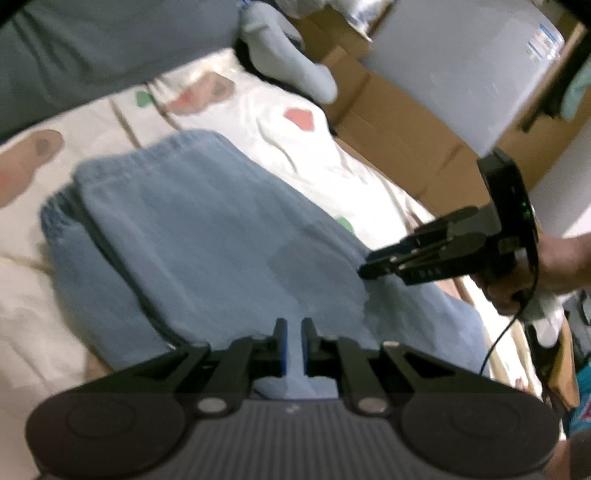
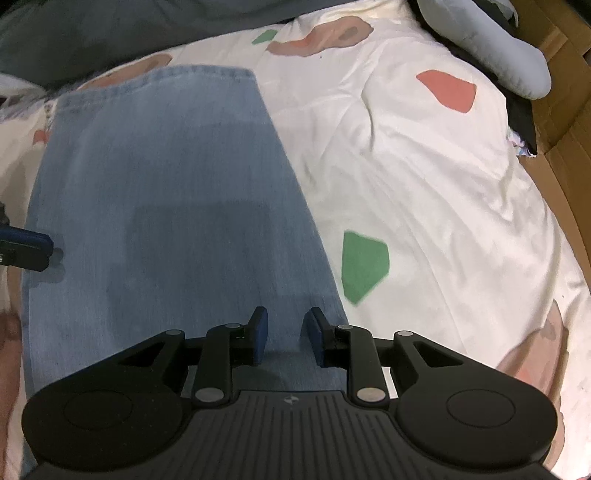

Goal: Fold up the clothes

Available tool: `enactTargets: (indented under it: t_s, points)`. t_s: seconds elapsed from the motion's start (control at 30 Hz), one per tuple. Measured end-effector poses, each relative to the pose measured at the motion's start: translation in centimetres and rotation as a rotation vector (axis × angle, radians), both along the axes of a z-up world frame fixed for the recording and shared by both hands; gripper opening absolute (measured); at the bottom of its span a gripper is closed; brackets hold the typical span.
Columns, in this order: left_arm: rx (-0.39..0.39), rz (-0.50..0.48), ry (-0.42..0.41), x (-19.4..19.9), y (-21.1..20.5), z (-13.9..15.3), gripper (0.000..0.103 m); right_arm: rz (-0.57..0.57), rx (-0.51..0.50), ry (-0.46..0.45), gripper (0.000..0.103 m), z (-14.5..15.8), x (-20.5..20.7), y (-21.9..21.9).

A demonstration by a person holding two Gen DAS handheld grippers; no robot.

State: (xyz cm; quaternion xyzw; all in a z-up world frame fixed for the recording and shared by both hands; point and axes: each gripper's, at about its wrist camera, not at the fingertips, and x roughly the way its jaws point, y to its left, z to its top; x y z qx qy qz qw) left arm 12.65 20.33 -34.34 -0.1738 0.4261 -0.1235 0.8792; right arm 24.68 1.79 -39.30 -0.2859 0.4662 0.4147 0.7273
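Light blue jeans [image 1: 207, 229] lie folded lengthwise on a white bedsheet [image 1: 266, 99] printed with coloured patches, the elastic waistband at the far end. My left gripper [image 1: 294, 341] is shut on a pinch of denim at the jeans' near edge. In the same view my right gripper [image 1: 365, 271], held in a hand [image 1: 554, 262], hovers over the right side of the jeans. The right wrist view shows my right gripper [image 2: 285, 336] open just above the jeans [image 2: 166, 206], near their right edge, nothing between its blue pads [image 2: 259, 338]. The left gripper's tip [image 2: 33, 251] pokes in at the left.
Cardboard boxes [image 1: 391, 122] stand along the bed's right side beneath a pale grey box [image 1: 461, 62]. A pale blue stuffed shape [image 2: 506, 59] lies at the far right corner of the bed. Dark grey bedding [image 2: 110, 33] lies along the far edge. Bare sheet [image 2: 424, 192] lies right of the jeans.
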Motion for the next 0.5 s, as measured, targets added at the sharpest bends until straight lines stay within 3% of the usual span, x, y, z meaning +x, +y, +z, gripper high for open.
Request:
enactTargets:
  t_s: [0.33,0.5]
  points:
    - [0.023,-0.138,0.092,0.1,-3.6,-1.8,0.007,0.042,0.006,-0.012,0.03,0.1,-1.6,-5.8]
    - [0.085,-0.173,0.124,0.6,-4.4,-2.0,0.008,0.046,0.009,-0.023,0.03,0.1,-2.5,-8.0]
